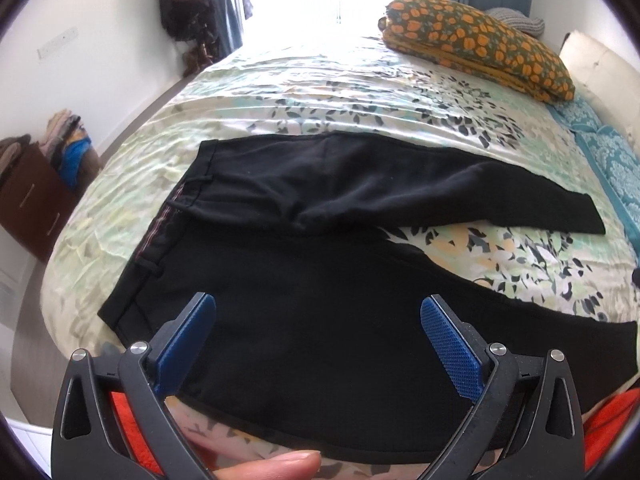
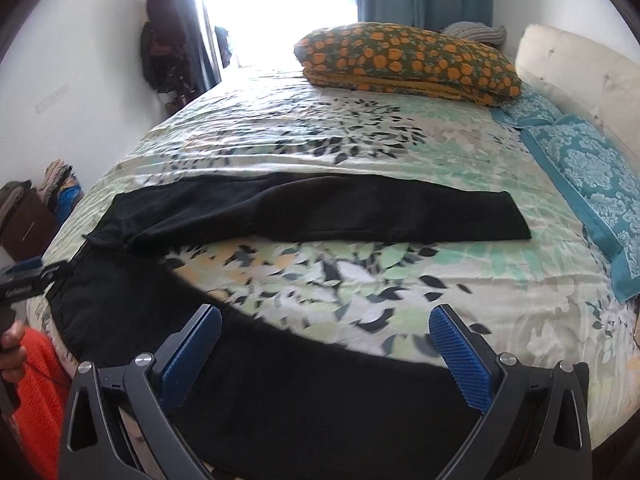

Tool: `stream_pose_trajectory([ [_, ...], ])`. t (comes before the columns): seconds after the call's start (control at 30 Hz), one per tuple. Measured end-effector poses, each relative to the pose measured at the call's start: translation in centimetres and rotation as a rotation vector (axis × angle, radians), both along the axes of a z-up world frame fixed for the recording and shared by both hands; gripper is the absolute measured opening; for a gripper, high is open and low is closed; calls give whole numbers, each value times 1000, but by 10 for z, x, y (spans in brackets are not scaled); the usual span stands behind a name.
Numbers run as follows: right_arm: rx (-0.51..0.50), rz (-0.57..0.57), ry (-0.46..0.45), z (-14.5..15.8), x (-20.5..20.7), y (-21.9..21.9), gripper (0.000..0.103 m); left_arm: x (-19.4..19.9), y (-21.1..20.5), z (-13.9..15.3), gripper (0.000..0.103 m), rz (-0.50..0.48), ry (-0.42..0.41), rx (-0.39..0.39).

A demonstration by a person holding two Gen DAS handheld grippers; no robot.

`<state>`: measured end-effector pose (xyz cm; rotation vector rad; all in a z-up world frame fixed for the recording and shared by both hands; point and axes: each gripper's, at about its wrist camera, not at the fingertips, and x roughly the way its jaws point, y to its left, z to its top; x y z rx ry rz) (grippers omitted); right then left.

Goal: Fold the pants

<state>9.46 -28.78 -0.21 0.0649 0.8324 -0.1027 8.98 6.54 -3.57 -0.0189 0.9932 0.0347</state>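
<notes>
Black pants (image 1: 320,248) lie flat on the floral bedsheet (image 1: 304,92), waistband to the left, the two legs spread apart toward the right. My left gripper (image 1: 318,308) is open and empty, its blue pads hovering over the near leg's thigh, near the waist. In the right wrist view the pants (image 2: 320,212) show both legs with the sheet (image 2: 360,280) between them. My right gripper (image 2: 325,318) is open and empty, above the near leg's lower part at the bed's front edge. The left gripper's body (image 2: 24,280) shows at the far left there.
An orange-flowered pillow (image 1: 476,48) lies on a folded yellow blanket at the far side. A teal patterned pillow (image 2: 592,184) and a cream headboard (image 2: 580,76) are on the right. A brown cabinet with clothes (image 1: 40,184) stands left of the bed. Orange fabric (image 2: 36,400) is at bottom left.
</notes>
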Motion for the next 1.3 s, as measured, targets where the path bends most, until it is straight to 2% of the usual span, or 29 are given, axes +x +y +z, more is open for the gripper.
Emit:
stream_pose_trajectory([
  [0.1,8,-105,6,0,29,-75,103,4,-6,-12,103,-3,25,21],
  [0.2,74,-216,-2,-6,60,-159,103,5,-16,-21,103,-15,53,33],
  [0.33,268,-363,33,-40,95,-269,102,7,-29,-29,103,-34,60,42],
  [0.37,322,-391,47,-50,102,-290,95,8,-31,-31,103,-38,66,50],
  [0.4,363,-425,72,-62,106,-305,82,8,-33,-33,103,-41,72,58],
  [0.43,406,-464,65,-70,111,-321,78,9,-34,-35,103,-41,77,64],
  [0.53,547,-551,60,-103,124,-349,76,10,-34,-40,103,-31,90,77],
  [0.63,585,-593,88,-128,142,-357,74,12,-31,-45,103,-18,110,93],
  [0.67,592,-608,96,-135,148,-358,63,13,-31,-47,103,-14,111,95],
  [0.7,571,-618,93,-136,151,-358,32,14,-31,-48,103,-11,114,98],
  [0.73,512,-642,102,-135,152,-357,18,14,-31,-48,103,-8,118,101],
  [0.87,441,-630,77,-122,145,-353,18,15,-29,-47,103,-12,98,86],
  [0.97,352,-616,133,-125,139,-356,19,19,-31,-51,103,-33,120,77],
  [1.03,366,-609,155,-131,136,-359,23,24,-33,-53,103,-62,145,69],
  [1.07,365,-611,151,-130,135,-359,30,27,-32,-51,103,-76,145,58],
  [1.1,360,-618,147,-128,133,-358,48,33,-29,-48,103,-80,135,47],
  [1.13,343,-631,152,-124,130,-357,61,40,-26,-43,103,-77,116,38],
  [1.17,303,-657,155,-119,127,-355,83,49,-22,-39,103,-72,91,36],
  [1.23,180,-681,118,-99,119,-343,84,78,-14,-36,103,-57,44,55],
  [1.3,111,-621,75,-79,116,-321,84,112,-8,-41,103,-28,13,69],
])
